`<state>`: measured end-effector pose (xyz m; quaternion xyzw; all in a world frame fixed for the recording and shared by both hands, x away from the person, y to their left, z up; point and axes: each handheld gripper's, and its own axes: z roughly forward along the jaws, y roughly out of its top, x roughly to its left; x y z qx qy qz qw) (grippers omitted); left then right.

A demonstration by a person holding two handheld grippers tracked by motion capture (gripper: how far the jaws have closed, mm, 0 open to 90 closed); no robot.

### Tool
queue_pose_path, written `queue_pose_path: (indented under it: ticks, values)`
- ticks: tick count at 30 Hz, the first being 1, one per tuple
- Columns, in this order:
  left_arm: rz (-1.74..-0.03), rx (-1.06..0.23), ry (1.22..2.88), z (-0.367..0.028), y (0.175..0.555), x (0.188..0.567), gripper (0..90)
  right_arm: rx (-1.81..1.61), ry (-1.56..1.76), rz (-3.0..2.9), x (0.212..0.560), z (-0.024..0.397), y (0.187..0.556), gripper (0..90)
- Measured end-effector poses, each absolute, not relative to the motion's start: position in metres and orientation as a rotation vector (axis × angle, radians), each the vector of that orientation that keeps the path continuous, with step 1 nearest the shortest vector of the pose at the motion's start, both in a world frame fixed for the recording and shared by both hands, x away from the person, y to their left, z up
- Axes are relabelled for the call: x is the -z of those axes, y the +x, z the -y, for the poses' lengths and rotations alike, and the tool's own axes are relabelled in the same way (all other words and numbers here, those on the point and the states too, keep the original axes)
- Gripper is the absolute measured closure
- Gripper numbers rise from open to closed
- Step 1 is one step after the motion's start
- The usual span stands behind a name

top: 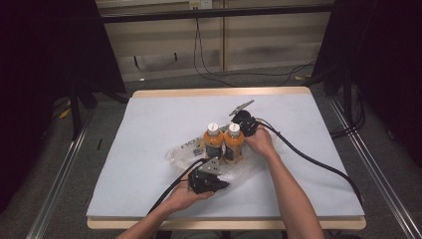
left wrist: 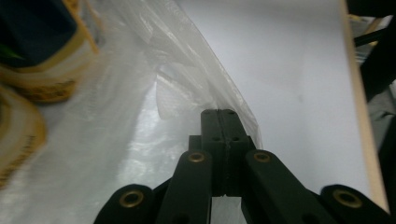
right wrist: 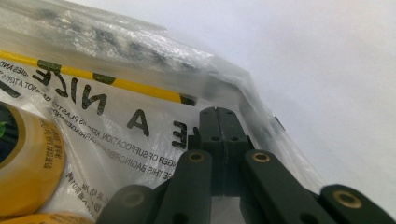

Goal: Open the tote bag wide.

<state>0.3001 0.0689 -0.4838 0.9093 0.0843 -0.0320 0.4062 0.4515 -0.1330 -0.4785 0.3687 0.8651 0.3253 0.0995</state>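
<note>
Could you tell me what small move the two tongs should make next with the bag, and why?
Probably lift both bag edges upward together. The left tongs and right tongs are each shut on the plastic bag, at opposite sides, while the two orange bottles stand upright on it. Raising the edges would likely draw the bag up around them.
</note>
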Motion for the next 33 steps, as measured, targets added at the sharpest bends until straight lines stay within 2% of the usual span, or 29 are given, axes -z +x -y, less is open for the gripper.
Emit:
queue_pose_path:
  ticks: [7,22,24,33]
  values:
    - [-0.176,0.065,2.336,-0.067,0.294,0.48,90.0,-0.962,1.123,-2.545,0.479,0.133,0.455,90.0]
    - [-0.128,0.123,2.326,-0.065,0.284,0.481,90.0,-0.966,1.142,-2.504,0.481,0.131,0.47,90.0]
    - [-0.108,0.126,2.363,-0.065,0.283,0.478,90.0,-0.933,1.163,-2.493,0.479,0.129,0.472,90.0]
    - [-0.087,0.156,2.33,-0.063,0.277,0.48,90.0,-0.926,1.226,-2.433,0.48,0.126,0.478,90.0]
